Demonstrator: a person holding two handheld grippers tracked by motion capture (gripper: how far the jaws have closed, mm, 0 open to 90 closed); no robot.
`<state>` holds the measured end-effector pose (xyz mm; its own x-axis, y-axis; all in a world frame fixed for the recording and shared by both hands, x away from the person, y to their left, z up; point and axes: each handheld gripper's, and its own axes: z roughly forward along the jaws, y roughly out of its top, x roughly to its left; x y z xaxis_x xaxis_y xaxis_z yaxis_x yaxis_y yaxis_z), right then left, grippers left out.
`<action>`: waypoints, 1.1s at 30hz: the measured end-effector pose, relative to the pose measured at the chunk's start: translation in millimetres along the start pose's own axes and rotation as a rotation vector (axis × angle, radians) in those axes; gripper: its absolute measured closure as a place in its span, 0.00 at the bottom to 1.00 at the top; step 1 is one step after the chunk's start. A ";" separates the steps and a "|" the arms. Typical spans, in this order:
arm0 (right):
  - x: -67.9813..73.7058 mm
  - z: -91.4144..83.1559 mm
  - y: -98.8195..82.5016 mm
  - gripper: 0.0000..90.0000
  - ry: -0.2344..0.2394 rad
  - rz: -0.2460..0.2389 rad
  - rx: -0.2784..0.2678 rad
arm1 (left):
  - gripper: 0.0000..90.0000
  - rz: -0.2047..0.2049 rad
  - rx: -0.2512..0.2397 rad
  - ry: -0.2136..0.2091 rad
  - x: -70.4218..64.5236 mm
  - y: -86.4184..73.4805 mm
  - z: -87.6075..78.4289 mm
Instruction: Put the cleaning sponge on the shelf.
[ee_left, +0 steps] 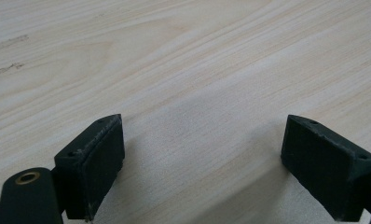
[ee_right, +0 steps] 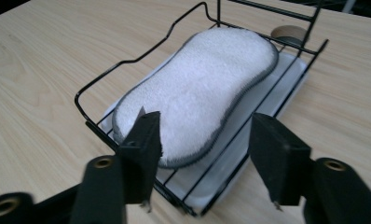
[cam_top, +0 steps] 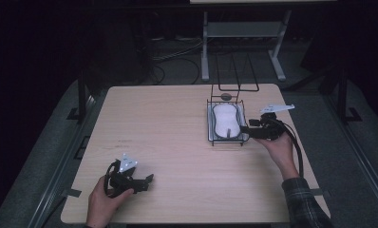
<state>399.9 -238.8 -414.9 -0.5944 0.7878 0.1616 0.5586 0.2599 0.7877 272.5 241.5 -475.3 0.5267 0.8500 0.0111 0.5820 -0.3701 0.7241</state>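
Your tabletop [cam_top: 177, 142] is pale wood, and everything here is placed by the wire rack [cam_top: 210, 118] standing on its far right part. The rack is black wire with a white tray [ee_right: 293, 81] under it, and a tall wire loop rises from its far end. Just past that far end a small round wooden disc [ee_right: 288, 33] sits on the tabletop.

Inside the rack lies the white sponge [cam_top: 225, 120], a long pad with a grey edge, flat on the wire floor and running lengthwise.

Your right tongs [cam_top: 248, 129] sit at the rack's right side, pointing in toward the sponge. In the right gripper view, the right tongs [ee_right: 204, 140] stand apart with the sponge's near end showing between them; the pads do not press on it.

Your left tongs [cam_top: 148, 180] rest well away from the rack, near the tabletop's front left edge. In the left gripper view, the left tongs [ee_left: 202, 154] stand wide apart over bare wood.
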 end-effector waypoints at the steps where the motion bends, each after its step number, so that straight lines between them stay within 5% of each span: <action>1: 0.4 -2.3 -1.2 0.40 -0.003 0.010 0.006 | 0.14 0.001 0.001 0.000 0.0 0.0 0.0; 23: 13.7 -48.0 -50.8 0.12 -0.061 -0.007 0.059 | 0.14 0.000 0.000 0.000 0.0 0.0 0.0; 33: 21.3 -62.9 -84.6 0.03 -0.072 -0.015 0.036 | 0.14 0.004 0.000 0.000 0.2 -0.1 0.0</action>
<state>303.6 -279.1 -440.8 -0.5599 0.8218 0.1058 0.5714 0.2906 0.7675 272.6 241.7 -475.4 0.5286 0.8488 0.0141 0.5802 -0.3733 0.7239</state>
